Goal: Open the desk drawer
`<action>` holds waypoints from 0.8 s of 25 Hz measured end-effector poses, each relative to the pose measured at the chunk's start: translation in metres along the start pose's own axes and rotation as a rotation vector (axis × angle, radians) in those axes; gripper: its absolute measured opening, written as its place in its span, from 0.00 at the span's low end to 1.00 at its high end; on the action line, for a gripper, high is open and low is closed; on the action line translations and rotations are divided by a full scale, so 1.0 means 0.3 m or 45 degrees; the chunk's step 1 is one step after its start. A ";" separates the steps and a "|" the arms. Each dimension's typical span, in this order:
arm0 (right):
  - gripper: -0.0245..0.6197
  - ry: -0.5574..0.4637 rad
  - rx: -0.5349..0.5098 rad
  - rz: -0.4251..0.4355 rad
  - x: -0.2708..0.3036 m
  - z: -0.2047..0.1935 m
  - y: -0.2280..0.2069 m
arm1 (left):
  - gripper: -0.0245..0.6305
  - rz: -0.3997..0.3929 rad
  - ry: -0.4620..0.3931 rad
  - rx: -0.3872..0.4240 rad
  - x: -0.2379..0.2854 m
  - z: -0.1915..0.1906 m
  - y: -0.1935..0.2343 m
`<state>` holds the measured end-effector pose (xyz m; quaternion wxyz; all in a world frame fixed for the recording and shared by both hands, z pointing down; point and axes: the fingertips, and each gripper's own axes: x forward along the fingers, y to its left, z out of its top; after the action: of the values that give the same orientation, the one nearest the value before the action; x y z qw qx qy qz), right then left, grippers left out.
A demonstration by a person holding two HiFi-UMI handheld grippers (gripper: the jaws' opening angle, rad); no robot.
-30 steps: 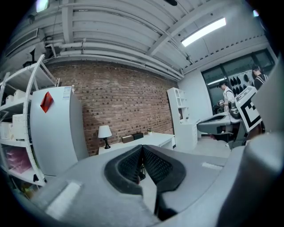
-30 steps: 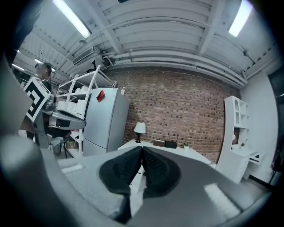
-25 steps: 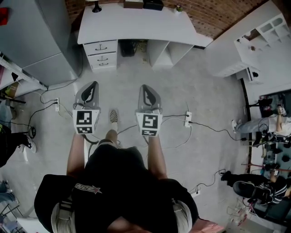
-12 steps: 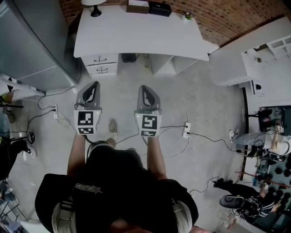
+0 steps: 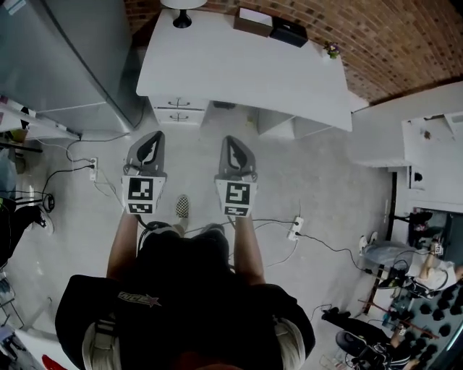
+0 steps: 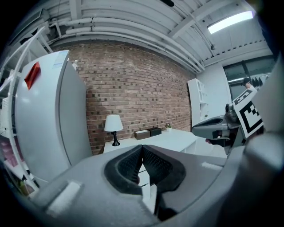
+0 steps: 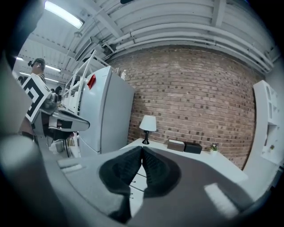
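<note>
The white desk (image 5: 246, 69) stands against the brick wall ahead of me, and its stack of drawers (image 5: 179, 113) sits under the left end, all closed. My left gripper (image 5: 151, 136) and right gripper (image 5: 231, 139) are held side by side over the floor, pointing at the desk and short of it. Both are shut with nothing between the pads. In the left gripper view its gripper (image 6: 142, 150) points at the desk (image 6: 166, 138). The right gripper (image 7: 142, 150) points at the drawers (image 7: 135, 181), whose small handles show below the tip.
A grey fridge (image 5: 65, 65) stands left of the desk. On the desk are a lamp (image 5: 182, 10) and two boxes (image 5: 271, 27). Cables and a power strip (image 5: 295, 227) lie on the floor. A white shelf unit (image 5: 423, 137) is at the right.
The desk has come nearer and shifted right in the head view as both grippers travelled forward toward it. Both stay shut and side by side.
</note>
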<state>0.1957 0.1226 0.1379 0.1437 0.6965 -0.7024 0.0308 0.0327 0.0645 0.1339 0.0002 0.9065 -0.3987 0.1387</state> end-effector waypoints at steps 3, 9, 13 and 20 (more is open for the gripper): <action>0.05 0.022 -0.025 0.084 0.083 -0.018 0.063 | 0.05 0.069 0.038 -0.026 -0.001 -0.054 0.071; 0.05 0.087 -0.096 0.253 0.268 -0.110 0.150 | 0.05 0.199 0.110 -0.086 0.033 -0.175 0.174; 0.05 0.128 -0.132 0.347 0.394 -0.214 0.205 | 0.05 0.276 0.142 -0.111 0.078 -0.278 0.222; 0.05 0.211 -0.171 0.466 0.613 -0.419 0.276 | 0.05 0.385 0.204 -0.204 0.182 -0.497 0.287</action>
<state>0.1362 -0.0227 0.3162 0.2391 0.5413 -0.8034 0.0664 -0.0319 -0.0171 0.2814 0.0832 0.8196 -0.5387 0.1767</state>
